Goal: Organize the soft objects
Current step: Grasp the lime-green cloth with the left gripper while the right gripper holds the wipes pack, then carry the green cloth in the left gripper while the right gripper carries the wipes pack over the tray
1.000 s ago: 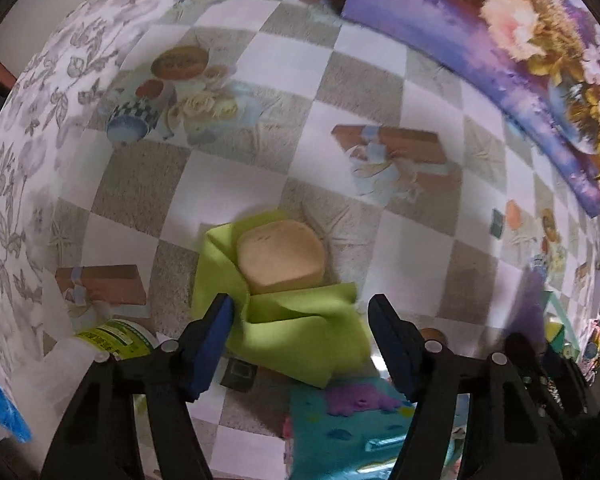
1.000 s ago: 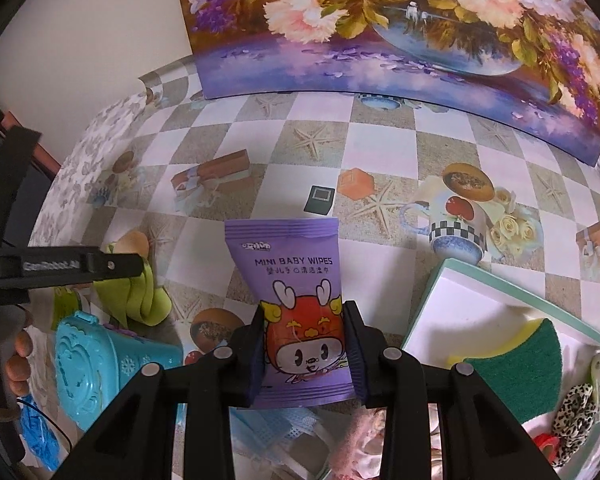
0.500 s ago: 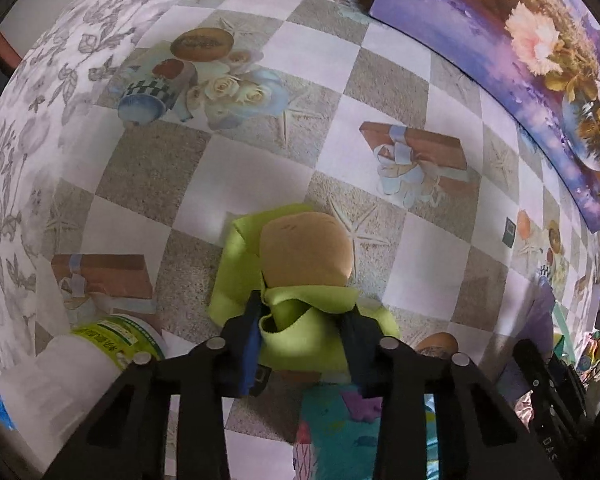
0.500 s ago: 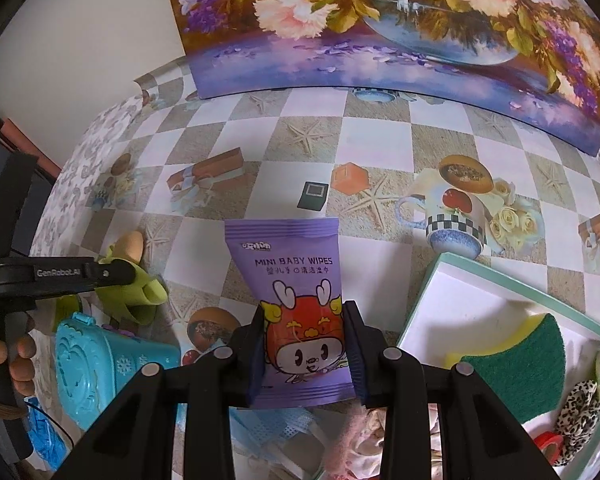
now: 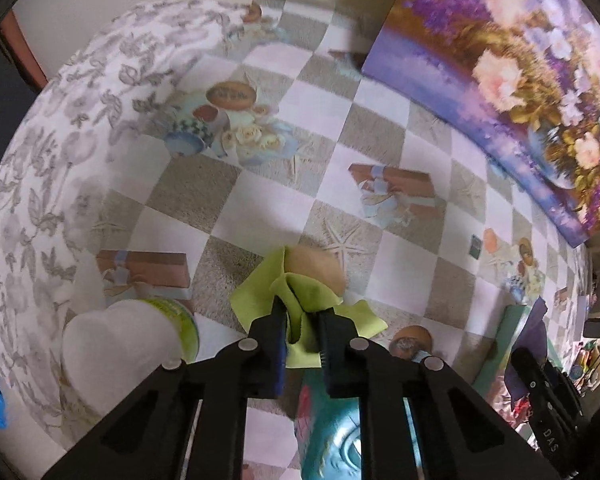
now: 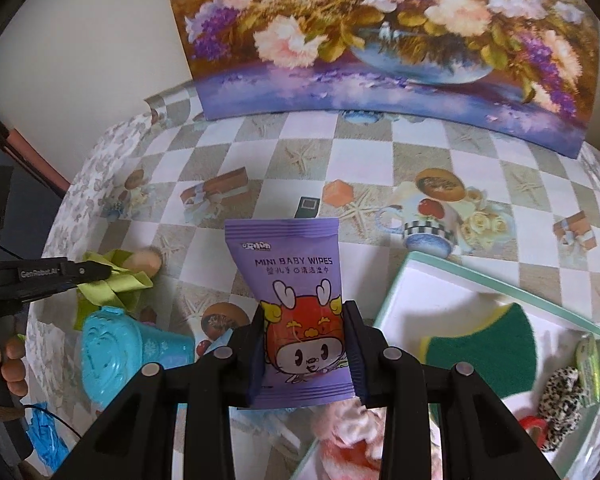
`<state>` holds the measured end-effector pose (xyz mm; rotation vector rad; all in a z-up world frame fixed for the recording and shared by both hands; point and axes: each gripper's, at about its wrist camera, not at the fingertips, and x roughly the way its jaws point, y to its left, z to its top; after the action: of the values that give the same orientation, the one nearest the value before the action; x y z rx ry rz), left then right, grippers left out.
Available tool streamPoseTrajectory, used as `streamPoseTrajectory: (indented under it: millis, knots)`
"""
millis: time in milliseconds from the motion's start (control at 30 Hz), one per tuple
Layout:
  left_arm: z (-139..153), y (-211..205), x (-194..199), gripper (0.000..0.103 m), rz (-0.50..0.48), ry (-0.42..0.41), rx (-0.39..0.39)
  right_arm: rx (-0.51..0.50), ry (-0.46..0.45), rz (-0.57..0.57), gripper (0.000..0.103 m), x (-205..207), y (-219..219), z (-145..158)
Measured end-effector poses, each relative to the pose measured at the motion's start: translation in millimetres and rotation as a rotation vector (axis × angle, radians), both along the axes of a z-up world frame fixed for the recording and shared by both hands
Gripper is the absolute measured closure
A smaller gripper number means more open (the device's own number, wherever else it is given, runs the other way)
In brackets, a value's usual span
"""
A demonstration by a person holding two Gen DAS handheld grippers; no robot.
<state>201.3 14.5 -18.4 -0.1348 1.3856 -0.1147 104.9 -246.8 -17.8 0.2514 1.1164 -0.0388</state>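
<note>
In the left wrist view, the left gripper [image 5: 302, 322] is sitting at the lower middle of the frame, its two jaws clenched on one green cloth [image 5: 300, 300], which is bunching up between them. One tan round pad [image 5: 314, 268] is showing just above the cloth, touching it, over the checkered tablecloth [image 5: 260, 184]. One white bottle with a green label [image 5: 128, 344] is standing at the lower left, near the gripper, and one teal plastic toy [image 5: 332, 432] is lying at the bottom middle, under the jaws. One flower painting [image 5: 512, 92] is leaning in the upper right. In the right wrist view, the right gripper [image 6: 303, 348] is occupying the lower middle, its two jaws grasping one purple pack of baby wipes [image 6: 296, 300] by its lower half, so the pack is standing upright above the tablecloth. One white tray with a teal rim [image 6: 432, 292] is lying at the lower right; inside it one green and yellow sponge [image 6: 484, 348] is resting, and one leopard-print fabric piece [image 6: 560, 400] is lying at its far right. One pink fluffy item [image 6: 352, 436] is sitting at the bottom middle, under the right gripper; whether it is touching the tray cannot be told. At the left edge of this view the left gripper is appearing again with the cloth pinched in it, just above the teal toy.
</note>
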Motion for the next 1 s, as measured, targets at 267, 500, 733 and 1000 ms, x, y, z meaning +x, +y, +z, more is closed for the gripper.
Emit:
streamPoseTrajectory:
  millis: [267,500,733,1000]
  knots:
    - [50.7,-27.7,-27.0,0.090,0.006,-0.148,-0.031,0.014,-0.045,-0.047,0.066,-27.6,-17.1,27.9]
    - [95.7,-55.6,-62.1,0.090,-0.036,-0.270,-0.120,0.019,-0.073,-0.102,0.066,-55.6,-36.1,46.9]
    - [106.7,-102.7,-104.2,0.090,-0.121,-0.315,-0.196,0.009,-0.074,-0.166,0.066,-86.5,-60.2,51.1]
    - [85.0,-164.2,-144.0,0.090,-0.261,-0.286,-0.229,-0.043,-0.081,-0.253,0.066,-122.4,-93.9,58.3]
